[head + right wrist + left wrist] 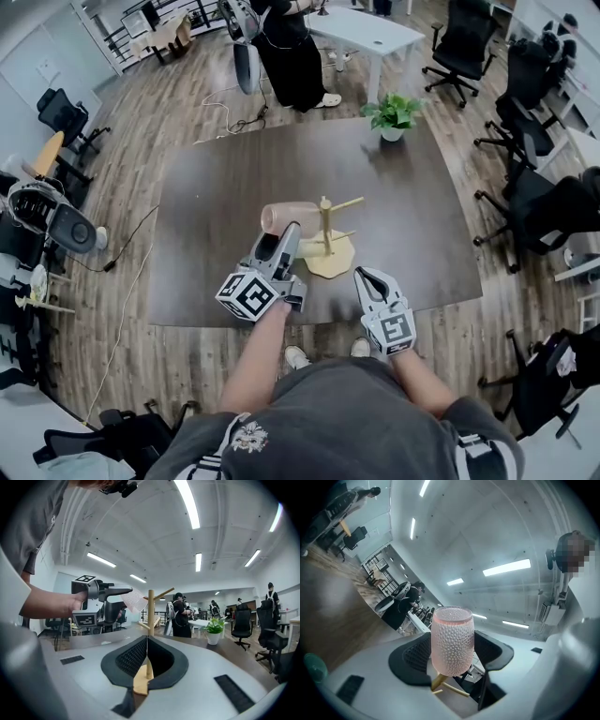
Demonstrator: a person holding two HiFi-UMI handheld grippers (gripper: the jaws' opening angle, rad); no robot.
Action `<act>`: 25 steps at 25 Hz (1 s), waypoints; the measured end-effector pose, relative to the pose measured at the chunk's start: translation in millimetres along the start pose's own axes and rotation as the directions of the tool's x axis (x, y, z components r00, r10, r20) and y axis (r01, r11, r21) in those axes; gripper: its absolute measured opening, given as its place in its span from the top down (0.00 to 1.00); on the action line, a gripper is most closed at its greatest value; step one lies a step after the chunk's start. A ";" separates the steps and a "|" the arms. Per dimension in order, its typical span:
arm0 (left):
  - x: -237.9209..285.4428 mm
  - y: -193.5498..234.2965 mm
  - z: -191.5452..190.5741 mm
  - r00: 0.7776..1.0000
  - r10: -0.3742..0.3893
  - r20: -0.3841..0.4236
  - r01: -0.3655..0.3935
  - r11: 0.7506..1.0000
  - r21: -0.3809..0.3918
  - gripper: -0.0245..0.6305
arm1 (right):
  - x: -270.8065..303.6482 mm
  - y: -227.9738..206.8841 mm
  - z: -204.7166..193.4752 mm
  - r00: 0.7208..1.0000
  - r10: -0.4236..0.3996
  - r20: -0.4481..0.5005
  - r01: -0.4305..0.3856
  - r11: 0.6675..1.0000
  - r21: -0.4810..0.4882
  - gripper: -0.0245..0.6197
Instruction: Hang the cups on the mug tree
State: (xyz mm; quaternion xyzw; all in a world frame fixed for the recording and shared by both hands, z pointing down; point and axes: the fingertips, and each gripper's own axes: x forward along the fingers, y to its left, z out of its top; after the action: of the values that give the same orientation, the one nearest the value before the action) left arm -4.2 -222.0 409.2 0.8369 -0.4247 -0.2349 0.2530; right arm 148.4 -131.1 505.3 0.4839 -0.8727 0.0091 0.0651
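Observation:
A wooden mug tree (326,234) stands on its flat base near the front of the dark table (216,206). My left gripper (281,232) is shut on a pink dimpled cup (284,217), held on its side just left of the tree's trunk. In the left gripper view the cup (452,639) fills the space between the pads, with wooden pegs (443,684) showing below it. My right gripper (364,275) is shut with nothing in it, close to the base's right front edge. The right gripper view looks past its shut jaws to the mug tree (150,613) and the cup (135,600).
A potted plant (393,114) stands at the table's far right. Office chairs (525,197) line the right side. A person (286,47) stands beyond the table, near a white desk (370,33). A fan (56,220) and cables lie on the floor at left.

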 end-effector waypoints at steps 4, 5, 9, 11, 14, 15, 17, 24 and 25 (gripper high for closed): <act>4.4 0.8 -4.8 1.000 -0.002 -0.013 0.002 1.000 -0.013 0.52 | 1.5 -4.1 -0.7 1.000 -0.003 0.002 0.003 1.000 0.004 0.92; 4.3 1.7 -5.0 1.000 -0.001 -0.015 0.000 1.000 -0.016 0.52 | 2.4 -4.1 -0.2 1.000 -0.003 0.003 0.003 1.000 0.005 0.92; 6.0 4.7 -7.4 1.000 -0.007 -0.023 0.006 1.000 -0.012 0.51 | 7.2 -4.4 0.1 1.000 0.000 0.005 0.000 1.000 0.004 0.92; 7.6 7.3 -10.1 0.999 -0.016 -0.029 0.016 1.000 -0.012 0.51 | 9.7 -4.6 -1.4 1.000 0.002 0.003 -0.002 1.000 0.003 0.92; 6.0 9.5 -12.2 0.999 -0.015 -0.037 0.014 1.000 -0.020 0.51 | 10.2 -1.8 -4.4 1.000 0.005 -0.006 -0.005 1.000 0.005 0.92; 4.9 9.3 -11.6 0.999 -0.015 -0.038 0.014 1.000 -0.019 0.51 | 10.4 -0.4 -4.6 1.000 0.006 -0.007 -0.006 1.000 0.005 0.92; 3.1 9.6 -10.0 0.999 -0.018 -0.038 0.018 1.000 -0.010 0.51 | 11.6 1.9 -3.2 1.000 0.010 -0.007 -0.010 1.000 0.002 0.92; -7.1 11.0 -5.8 0.999 -0.005 -0.033 0.005 1.000 0.003 0.50 | 15.6 8.9 3.5 1.000 0.019 0.001 -0.019 1.000 -0.003 0.92; -9.2 11.6 -4.9 0.999 0.005 -0.034 -0.004 1.000 0.008 0.50 | 16.4 9.8 4.3 1.000 0.020 0.002 -0.020 1.000 -0.004 0.92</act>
State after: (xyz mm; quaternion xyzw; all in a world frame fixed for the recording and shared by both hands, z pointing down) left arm -12.9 -219.2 421.8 0.8408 -0.4233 -0.2184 0.2572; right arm 131.0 -140.0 503.5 0.4748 -0.8777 0.0075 0.0650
